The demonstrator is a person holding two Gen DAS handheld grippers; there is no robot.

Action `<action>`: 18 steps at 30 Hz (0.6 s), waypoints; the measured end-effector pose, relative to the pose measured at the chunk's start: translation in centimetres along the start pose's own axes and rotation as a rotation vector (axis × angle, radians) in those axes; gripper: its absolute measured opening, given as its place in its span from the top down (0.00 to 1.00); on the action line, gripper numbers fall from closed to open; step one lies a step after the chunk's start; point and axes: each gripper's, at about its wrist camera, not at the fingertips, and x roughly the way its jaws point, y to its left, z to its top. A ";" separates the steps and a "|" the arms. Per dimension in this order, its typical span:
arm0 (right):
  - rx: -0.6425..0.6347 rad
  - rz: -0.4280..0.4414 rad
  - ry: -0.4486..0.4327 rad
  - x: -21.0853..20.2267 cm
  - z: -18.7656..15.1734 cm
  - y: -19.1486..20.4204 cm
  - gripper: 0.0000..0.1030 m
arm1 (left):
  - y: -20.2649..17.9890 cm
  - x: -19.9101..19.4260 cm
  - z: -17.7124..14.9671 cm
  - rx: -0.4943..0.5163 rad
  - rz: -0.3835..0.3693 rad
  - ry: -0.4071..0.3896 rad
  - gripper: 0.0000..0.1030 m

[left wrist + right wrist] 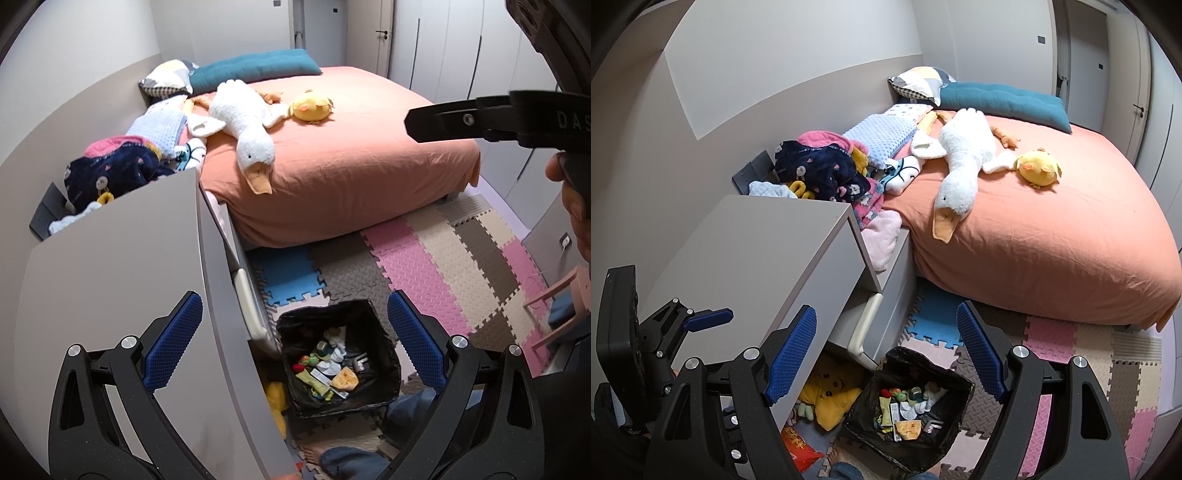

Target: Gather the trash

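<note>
Both the left gripper (295, 343) and the right gripper (886, 350) have glossy black plastic arms, silver round screw heads and blue pads with a knurled texture. The person wears blue denim trouser legs (410, 406) (feet bare).

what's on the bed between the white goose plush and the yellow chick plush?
Nothing: the goose wing reaches the chick, with bare orange sheet around them. Both wrist views show it.

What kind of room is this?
A bedroom, likely a child's: a bed with stuffed toys such as a plush goose, foam puzzle mats on the floor, and a lined trash bin.
</note>
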 end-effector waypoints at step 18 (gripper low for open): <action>-0.003 0.001 0.001 -0.1 0.0 0.1 0.23 | -0.7 -0.2 0.0 0.022 0.006 0.003 0.06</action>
